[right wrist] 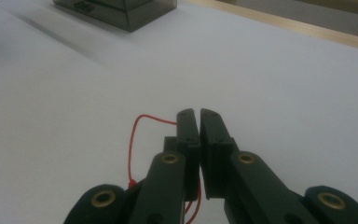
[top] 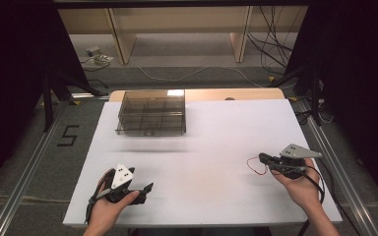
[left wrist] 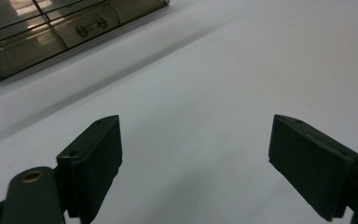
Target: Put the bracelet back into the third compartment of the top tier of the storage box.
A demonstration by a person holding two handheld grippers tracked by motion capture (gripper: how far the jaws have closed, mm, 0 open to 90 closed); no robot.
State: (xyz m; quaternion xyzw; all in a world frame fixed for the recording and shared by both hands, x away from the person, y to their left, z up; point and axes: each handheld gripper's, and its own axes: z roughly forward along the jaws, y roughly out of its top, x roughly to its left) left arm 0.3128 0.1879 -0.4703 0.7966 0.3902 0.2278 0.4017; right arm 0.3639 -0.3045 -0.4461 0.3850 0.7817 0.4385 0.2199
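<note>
Smoky transparent plastic organiser box [top: 151,113] with its grid of compartments sits at the far left of the white table [top: 206,162], well apart from both hands. Nothing states the goal, so my read is that the thin red wire [top: 256,166] is headed for one of those compartments. Right gripper [top: 262,158], jaws pressed together, looks clenched on that wire, which loops out to its side. Left gripper [top: 147,188] hovers low near the front edge, jaws spread wide, holding nothing. To do this well: carry the wire high, pick a compartment, and release only once it is over the opening. Beyond the table: grey floor, wooden shelving, loose cables.
</note>
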